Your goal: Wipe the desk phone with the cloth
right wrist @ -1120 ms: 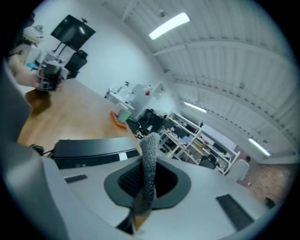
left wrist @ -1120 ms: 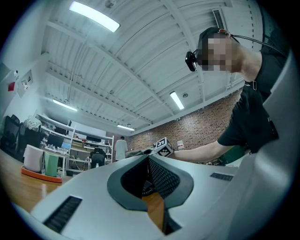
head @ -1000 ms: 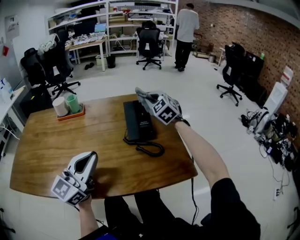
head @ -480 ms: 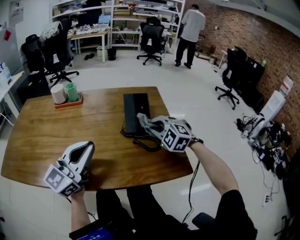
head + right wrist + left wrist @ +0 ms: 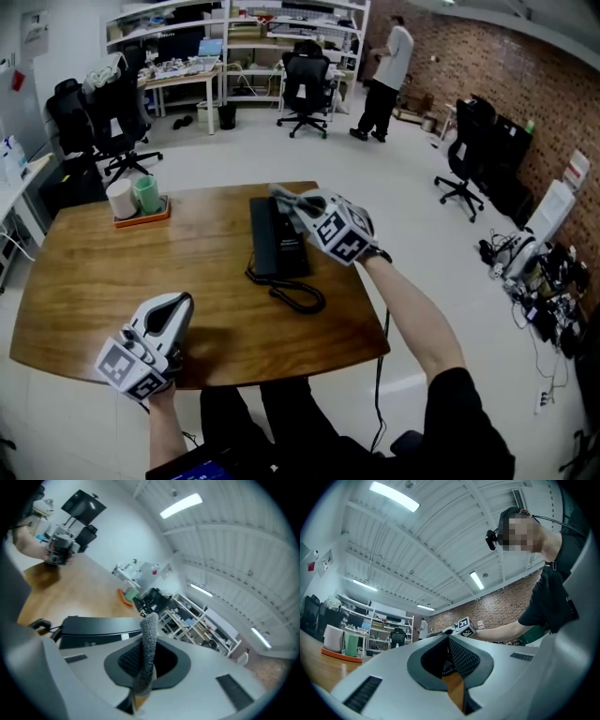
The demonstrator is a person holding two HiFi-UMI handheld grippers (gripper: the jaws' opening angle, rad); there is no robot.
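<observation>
The wooden table [image 5: 112, 272] fills the middle of the head view, its near edge cut by the person's arms and its right corner by the right forearm. On it, right of centre, the desk phone [image 5: 277, 239] lies lengthwise, a long flat black slab; its far end is covered by the right gripper [image 5: 286, 199] and the cloth [image 5: 281, 196], and its keys and handset cannot be told apart from the dark body. In the right gripper view the phone [image 5: 103, 627] shows as a low black wedge with a small pale label, its near part hidden behind the gripper's grey shell. The right gripper [image 5: 145, 667] has its jaws pinched on the cloth [image 5: 149, 639], of which only a narrow upright strip of grey knit shows; whether the cloth touches the phone cannot be told. The left gripper [image 5: 173, 305] rests at the table's near left edge, well apart from the phone; in its own view [image 5: 452, 667] the jaws are drawn together with nothing between them, and its body blocks most of the table. An orange tray [image 5: 141, 219] at the far left corner carries a white cup [image 5: 121, 199] and a green cup [image 5: 146, 194]. The phone's black coiled cord [image 5: 295, 298] loops off its near end
</observation>
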